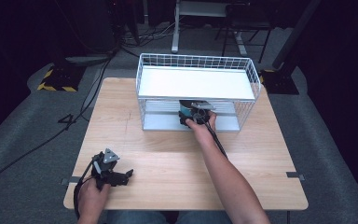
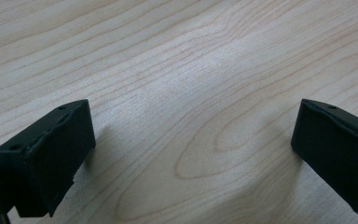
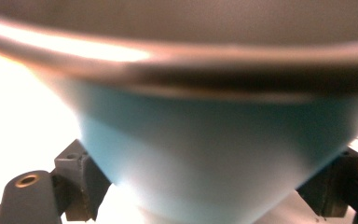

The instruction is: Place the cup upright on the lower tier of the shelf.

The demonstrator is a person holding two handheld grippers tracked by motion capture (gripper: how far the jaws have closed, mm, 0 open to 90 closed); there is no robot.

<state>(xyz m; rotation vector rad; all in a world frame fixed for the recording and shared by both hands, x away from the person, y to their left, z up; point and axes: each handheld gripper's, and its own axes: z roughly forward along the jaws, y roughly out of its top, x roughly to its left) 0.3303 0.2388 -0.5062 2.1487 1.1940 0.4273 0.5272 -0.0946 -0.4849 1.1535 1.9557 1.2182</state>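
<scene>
Teal bowl (image 3: 205,154) clamped in right tool (image 1: 196,113), wire rack (image 1: 196,88), left tool (image 1: 116,175) wide open over wooden table (image 1: 168,158)

Your light wooden desk (image 1: 168,158) shows a smooth, matt veneer with fine wavy grain, plain in the left gripper view. At its far edge the white wire-mesh shelf rack (image 1: 196,63) looks like coated metal, its flat white top panel smooth and faintly sheened. Your black left gripper (image 2: 193,140) has matt plastic fingers (image 2: 51,154) with slightly rough edges. The teal bowl (image 3: 214,154) between your right gripper's fingers (image 3: 81,179) is glossy, its rim catching bright highlights.
</scene>
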